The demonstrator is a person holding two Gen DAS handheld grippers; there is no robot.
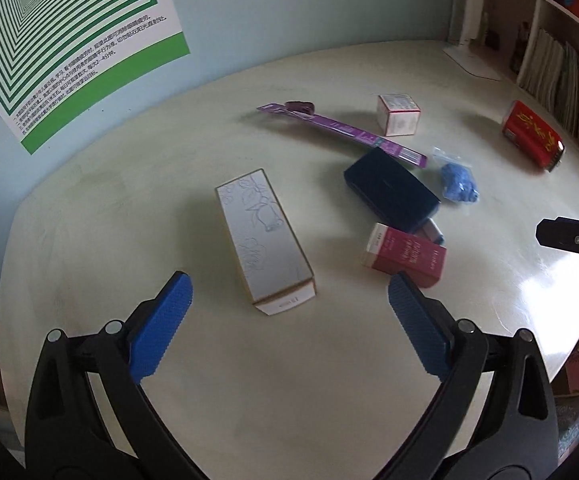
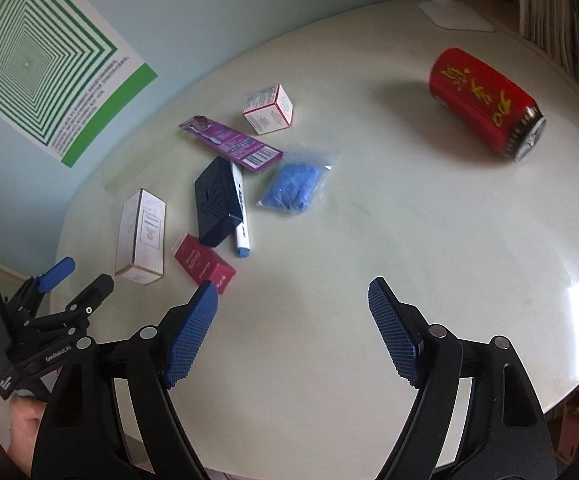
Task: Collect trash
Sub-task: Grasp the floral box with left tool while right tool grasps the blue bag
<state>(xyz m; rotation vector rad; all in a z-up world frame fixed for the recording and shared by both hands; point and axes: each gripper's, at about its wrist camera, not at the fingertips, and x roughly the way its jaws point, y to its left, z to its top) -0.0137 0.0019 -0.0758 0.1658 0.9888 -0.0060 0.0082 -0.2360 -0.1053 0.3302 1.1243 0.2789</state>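
Left wrist view, white carton (image 1: 263,240) lying flat – line-drawn flowers, gold edges, both hand-held grippers (image 1: 289,312) (image 2: 293,328) wide open, empty

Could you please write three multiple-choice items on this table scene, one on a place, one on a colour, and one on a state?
1. Where does the marker lie?
A. Against the dark case
B. On the can
C. Inside the white box

2. What colour is the can?
A. Green
B. Red with yellow characters
C. Silver all over

3. How do the right tongs stand?
A. Shut on the can
B. Shut on the pink box
C. Open, nothing between them

Key: 1 A, the marker runs along the case's side. 2 B, the can on its side is red with yellow writing. 3 C, only bare table shows between the blue pads.
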